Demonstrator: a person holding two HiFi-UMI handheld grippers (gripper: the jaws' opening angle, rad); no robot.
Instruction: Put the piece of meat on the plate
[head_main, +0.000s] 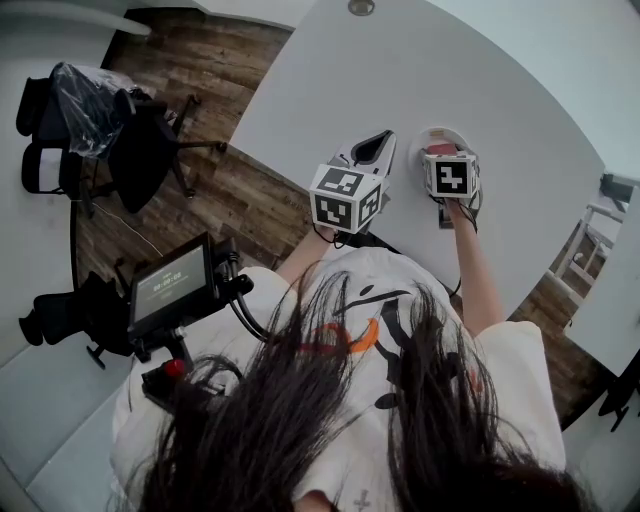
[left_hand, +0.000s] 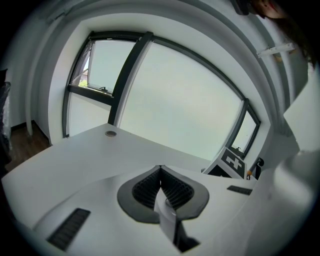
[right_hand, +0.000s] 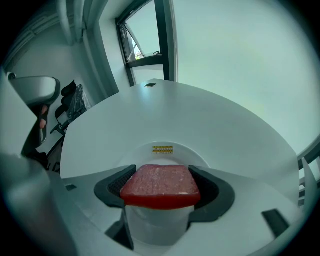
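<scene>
A red slab of meat (right_hand: 160, 186) sits between the dark pads of my right gripper (right_hand: 161, 187), which is shut on it. It hangs just over a round white plate (right_hand: 165, 155) with a small yellow sticker. In the head view the plate's rim (head_main: 440, 131) shows beyond the right gripper (head_main: 443, 152), and a bit of the meat (head_main: 440, 150) peeks out above its marker cube. My left gripper (head_main: 386, 136) hovers to the left of the plate. Its ribbed pads (left_hand: 172, 192) are pressed together at the tips, with nothing between them.
The white table (head_main: 500, 90) curves away, with a round grommet (head_main: 361, 7) at its far side. Its left edge drops to a wooden floor with a black office chair (head_main: 135, 145). A small screen on a stand (head_main: 170, 283) is near the person's left side. Windows are beyond the table.
</scene>
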